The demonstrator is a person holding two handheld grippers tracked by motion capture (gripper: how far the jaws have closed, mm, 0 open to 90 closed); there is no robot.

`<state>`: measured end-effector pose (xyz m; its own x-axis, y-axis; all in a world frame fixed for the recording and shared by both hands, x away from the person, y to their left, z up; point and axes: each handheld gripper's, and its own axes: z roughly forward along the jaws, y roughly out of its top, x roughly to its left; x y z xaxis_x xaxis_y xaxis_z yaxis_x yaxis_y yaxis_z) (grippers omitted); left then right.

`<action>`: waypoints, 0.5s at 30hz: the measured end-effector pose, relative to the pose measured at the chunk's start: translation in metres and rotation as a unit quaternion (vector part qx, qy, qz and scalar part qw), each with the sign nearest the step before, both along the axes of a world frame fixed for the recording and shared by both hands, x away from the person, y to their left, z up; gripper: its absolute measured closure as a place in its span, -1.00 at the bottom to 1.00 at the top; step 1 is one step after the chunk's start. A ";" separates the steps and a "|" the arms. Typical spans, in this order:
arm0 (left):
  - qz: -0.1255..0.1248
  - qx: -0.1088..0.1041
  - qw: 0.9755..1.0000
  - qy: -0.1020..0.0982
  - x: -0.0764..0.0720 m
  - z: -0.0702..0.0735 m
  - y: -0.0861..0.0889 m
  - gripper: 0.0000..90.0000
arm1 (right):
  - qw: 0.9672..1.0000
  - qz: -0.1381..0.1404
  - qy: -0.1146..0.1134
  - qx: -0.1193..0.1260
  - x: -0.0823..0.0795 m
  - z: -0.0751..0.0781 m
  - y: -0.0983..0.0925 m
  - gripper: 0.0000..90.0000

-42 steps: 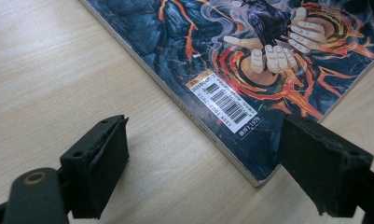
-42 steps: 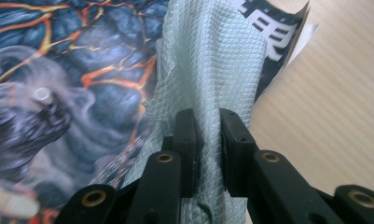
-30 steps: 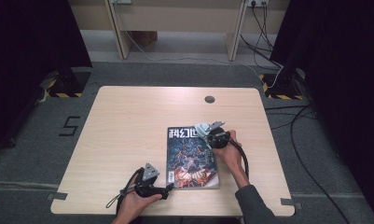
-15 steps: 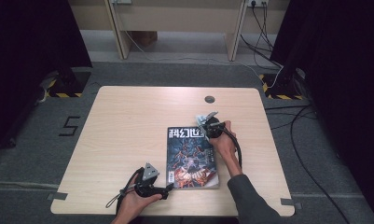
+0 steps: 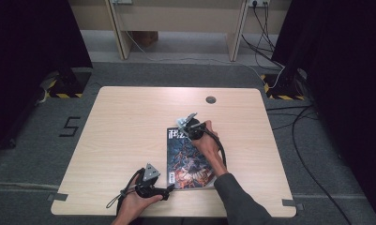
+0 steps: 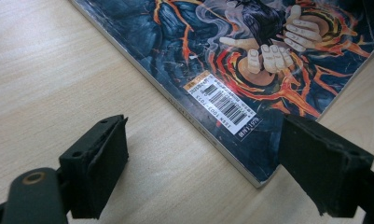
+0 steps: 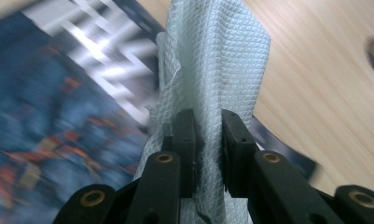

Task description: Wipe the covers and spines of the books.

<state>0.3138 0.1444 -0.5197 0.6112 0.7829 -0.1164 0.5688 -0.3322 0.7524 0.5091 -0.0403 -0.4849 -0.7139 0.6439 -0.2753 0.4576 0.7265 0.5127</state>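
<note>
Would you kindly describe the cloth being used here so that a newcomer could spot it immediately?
Start at the light wooden table and find the magazine with the dark, fiery cover lying near its front edge. At the magazine's far end, the right gripper is shut on a pale wiping cloth. Its white, diamond-embossed weave stands out against the glossy cover and smooth wood.

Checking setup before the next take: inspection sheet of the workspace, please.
Surface: wooden table, round hole near far edge.
Job's things: magazine flat, cover up; textured white wipe over its top edge.
Clutter: nothing seen.
Grippers: right gripper shut on wipe; left gripper open, fingers astride magazine's near corner.
Cables: gripper cable along right forearm; floor cables at right.
Surroundings: grey carpet, black curtains.
</note>
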 end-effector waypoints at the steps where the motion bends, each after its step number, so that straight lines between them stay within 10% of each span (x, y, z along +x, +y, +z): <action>1: 0.000 0.000 1.000 0.000 0.000 0.000 0.000 -0.66 | 1.000 0.000 0.000 0.000 0.000 0.000 0.000 0.75; 15: -0.001 0.001 1.000 -0.001 0.000 0.000 0.000 -0.66 | 0.997 0.075 0.002 0.004 -0.022 -0.001 0.046 0.76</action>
